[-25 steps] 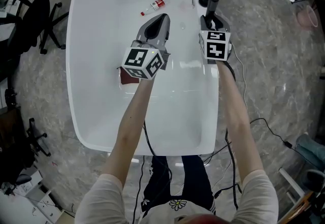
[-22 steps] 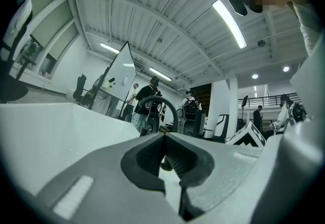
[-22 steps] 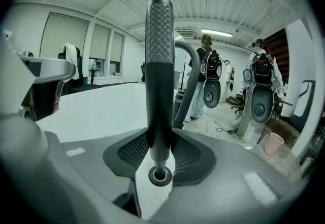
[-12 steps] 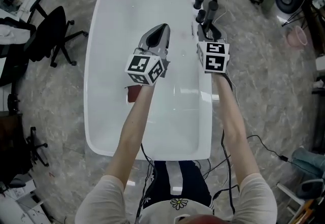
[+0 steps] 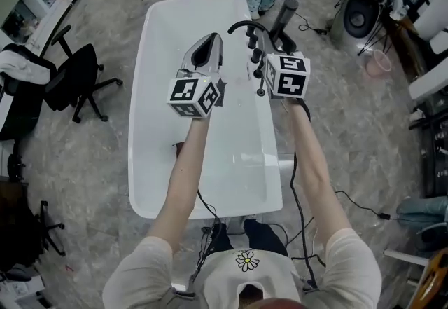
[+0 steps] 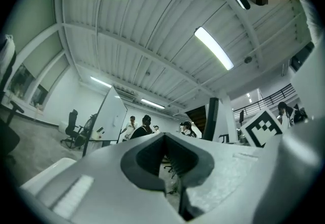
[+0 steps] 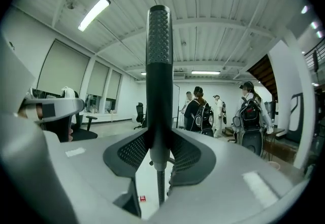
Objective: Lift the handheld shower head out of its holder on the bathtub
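R hand-held gripper (image 7: 158, 139) is gripping black shower head (image 7: 158, 55) upright, perforated end up; L hand-held gripper (image 6: 164, 139) clenched, empty, over white bathtub (image 5: 150, 90).

White bathtub (image 5: 157, 125) on grey floor (image 5: 77, 160)

Both of the person's arms were stretched out ahead, the left arm (image 5: 183, 174) angling toward one o'clock and the right arm (image 5: 308, 160) toward eleven, so the two marker cubes sat near each other. The left gripper (image 5: 204, 48) had its jaws pressed together with nothing between them. The right gripper (image 7: 158, 153) had its jaws clamped on the upright handle of the shower head (image 7: 158, 65).
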Demonstrator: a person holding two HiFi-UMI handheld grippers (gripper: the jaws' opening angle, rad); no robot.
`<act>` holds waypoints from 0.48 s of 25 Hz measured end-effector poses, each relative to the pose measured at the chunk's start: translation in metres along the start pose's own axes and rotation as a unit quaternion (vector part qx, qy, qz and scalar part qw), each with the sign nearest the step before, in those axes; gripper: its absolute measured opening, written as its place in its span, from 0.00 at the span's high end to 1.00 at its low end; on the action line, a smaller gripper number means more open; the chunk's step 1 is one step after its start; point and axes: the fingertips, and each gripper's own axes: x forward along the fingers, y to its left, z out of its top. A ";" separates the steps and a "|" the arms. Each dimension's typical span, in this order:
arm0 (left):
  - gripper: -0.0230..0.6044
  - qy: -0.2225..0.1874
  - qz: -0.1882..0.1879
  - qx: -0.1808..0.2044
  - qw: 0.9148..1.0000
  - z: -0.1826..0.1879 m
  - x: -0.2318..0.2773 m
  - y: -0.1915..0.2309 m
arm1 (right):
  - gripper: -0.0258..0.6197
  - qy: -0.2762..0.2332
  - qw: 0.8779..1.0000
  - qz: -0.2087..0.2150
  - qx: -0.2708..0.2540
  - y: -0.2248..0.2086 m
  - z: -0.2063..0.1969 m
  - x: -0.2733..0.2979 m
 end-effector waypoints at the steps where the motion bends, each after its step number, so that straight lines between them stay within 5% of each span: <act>1: 0.96 0.005 0.013 -0.002 1.000 0.010 -0.008 -0.002 | 0.72 -0.009 1.000 -0.004 -0.002 0.001 0.015 -0.016; 7: 0.96 0.007 0.017 0.027 0.999 0.073 -0.072 -0.054 | 0.72 -0.090 0.996 -0.016 -0.011 0.017 0.099 -0.127; 12: 0.96 0.002 0.005 0.052 0.999 0.098 -0.137 -0.110 | 0.72 -0.112 0.993 0.001 -0.028 0.051 0.126 -0.216</act>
